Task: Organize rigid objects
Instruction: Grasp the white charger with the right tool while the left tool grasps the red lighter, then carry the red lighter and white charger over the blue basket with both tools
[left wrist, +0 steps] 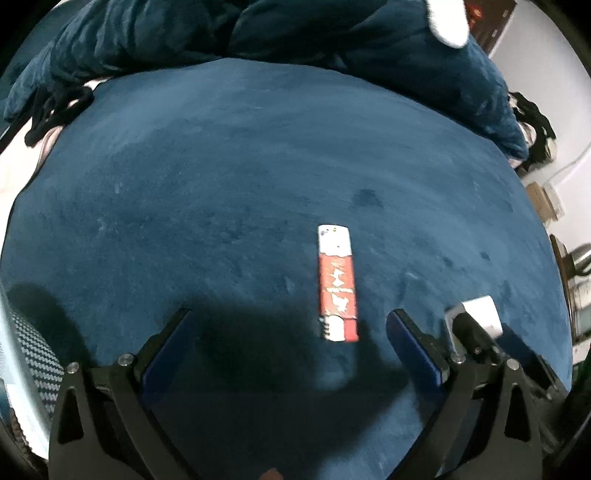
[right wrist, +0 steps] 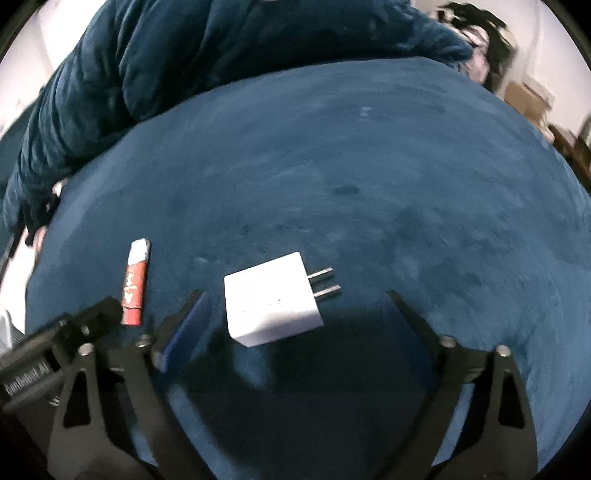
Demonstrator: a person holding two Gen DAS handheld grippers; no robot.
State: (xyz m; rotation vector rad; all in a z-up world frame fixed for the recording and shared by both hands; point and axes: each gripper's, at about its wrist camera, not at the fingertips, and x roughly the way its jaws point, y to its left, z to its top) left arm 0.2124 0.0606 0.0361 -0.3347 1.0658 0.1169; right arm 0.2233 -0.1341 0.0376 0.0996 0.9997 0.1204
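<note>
A red and white lighter (left wrist: 337,283) lies flat on the blue velvet surface (left wrist: 240,177), just ahead of my left gripper (left wrist: 291,317), whose jaws stand wide open around its near end without touching it. A white plug charger (right wrist: 272,300) with two metal prongs pointing right lies on the same surface, between and slightly ahead of the fingers of my right gripper (right wrist: 295,301), which is open with its pads clear of the charger. The lighter (right wrist: 135,282) also shows at the left of the right wrist view, and the charger (left wrist: 476,314) at the right of the left wrist view.
A rumpled dark blue blanket (left wrist: 258,33) is heaped along the far edge of the surface. Black clothing (left wrist: 55,110) lies at the far left. Cardboard boxes (right wrist: 524,99) and a white wall stand beyond the right edge.
</note>
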